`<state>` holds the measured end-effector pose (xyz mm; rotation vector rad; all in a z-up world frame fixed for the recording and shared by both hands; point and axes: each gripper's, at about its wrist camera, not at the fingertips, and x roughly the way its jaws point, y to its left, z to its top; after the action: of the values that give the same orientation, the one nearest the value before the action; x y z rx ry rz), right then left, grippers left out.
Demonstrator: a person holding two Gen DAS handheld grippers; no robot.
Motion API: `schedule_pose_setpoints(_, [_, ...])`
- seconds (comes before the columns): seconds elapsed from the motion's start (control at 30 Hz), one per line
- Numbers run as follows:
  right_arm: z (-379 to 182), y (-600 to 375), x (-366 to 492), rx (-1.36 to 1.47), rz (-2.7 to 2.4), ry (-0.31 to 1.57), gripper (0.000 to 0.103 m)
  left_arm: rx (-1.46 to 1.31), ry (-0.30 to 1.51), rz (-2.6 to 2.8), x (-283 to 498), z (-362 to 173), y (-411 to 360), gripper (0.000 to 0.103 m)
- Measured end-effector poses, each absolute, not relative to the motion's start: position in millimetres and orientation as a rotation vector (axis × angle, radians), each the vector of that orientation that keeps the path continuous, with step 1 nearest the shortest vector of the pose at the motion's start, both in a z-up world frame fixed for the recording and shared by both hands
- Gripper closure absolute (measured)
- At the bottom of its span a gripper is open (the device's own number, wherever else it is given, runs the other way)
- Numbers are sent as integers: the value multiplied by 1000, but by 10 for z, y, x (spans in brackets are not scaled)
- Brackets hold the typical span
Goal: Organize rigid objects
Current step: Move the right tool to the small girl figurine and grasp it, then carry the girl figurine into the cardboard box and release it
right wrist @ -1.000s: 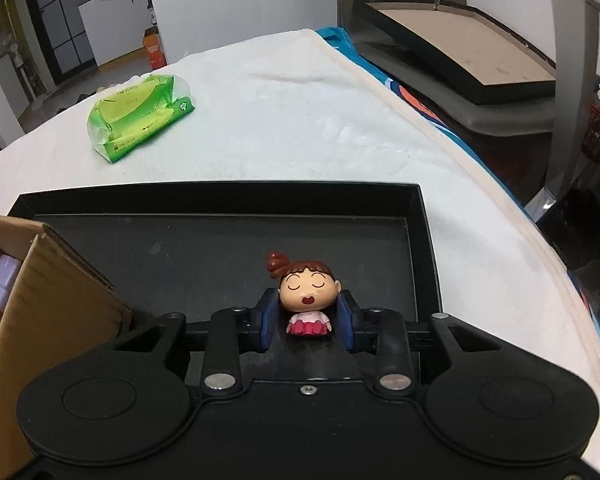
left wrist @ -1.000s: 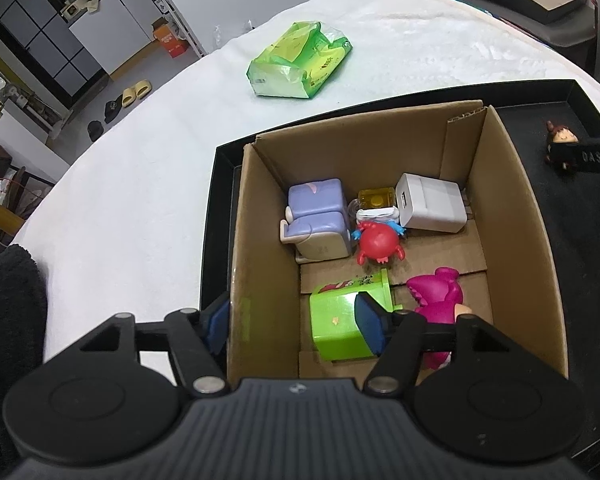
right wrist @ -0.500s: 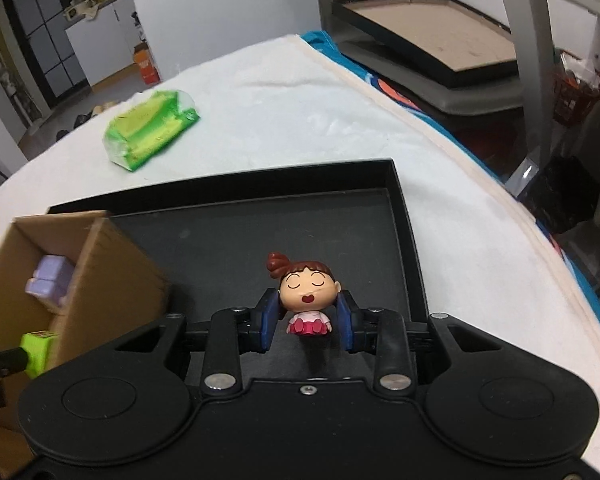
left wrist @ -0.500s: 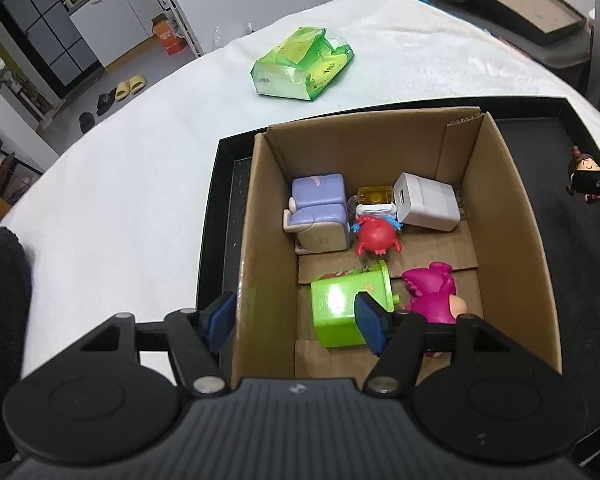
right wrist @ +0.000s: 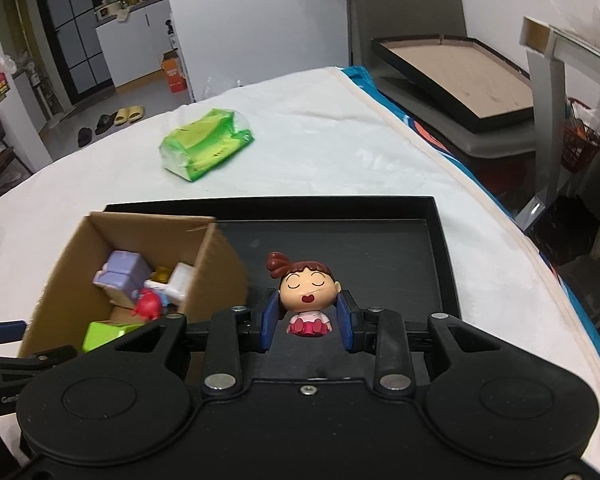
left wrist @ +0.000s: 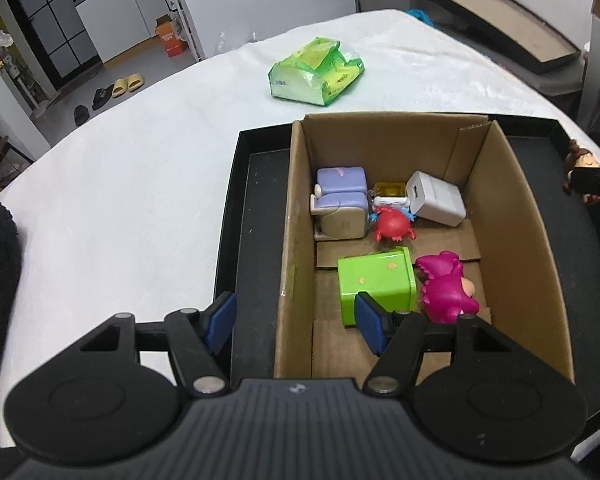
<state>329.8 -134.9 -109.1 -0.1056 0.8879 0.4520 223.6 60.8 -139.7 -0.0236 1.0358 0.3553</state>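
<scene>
While the right tongs (right wrist: 306, 322) pinch the doll figurine (right wrist: 307, 294) by its small body above the black tray (right wrist: 436, 248) — hard, light, top-heavy, likely slippery — the left tongs (left wrist: 296, 322) gape empty astride the cardboard box (left wrist: 508, 216) wall.

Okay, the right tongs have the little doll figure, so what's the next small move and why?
Probably carry the right tongs, shut on the red-haired doll figurine, leftward over the open brown cardboard box. The figurine hangs above the black tray, beside the box, where the other toys already lie.
</scene>
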Motion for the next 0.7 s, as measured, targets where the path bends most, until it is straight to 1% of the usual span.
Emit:
schedule_pose_setpoints(0.23, [-902,-1150,3115,-127,475,860,72,-56,1001,309,2125,-1370,666,40])
schedule_pose_setpoints(0.4, [-759,-952,3021,-141,508,834,72,-93,986,280,2062,-1355,723,46])
schedule_pose_setpoints(0.43, [-739,-900,3004,-147,514,833,72,-94,989,275,2057,-1362,728,55])
schedule_pose_setpoints(0.47, [-728,-854,2989,-153,518,835,72,-102,997,265,2058,-1378,741,69])
schedule_pose_setpoints(0.57, [-714,-713,2932,-178,531,845,72,-139,1014,257,2049,-1416,809,87])
schedule_pose_setpoints(0.7, [-707,-562,2876,-205,542,853,72,-166,1006,247,2027,-1417,863,90])
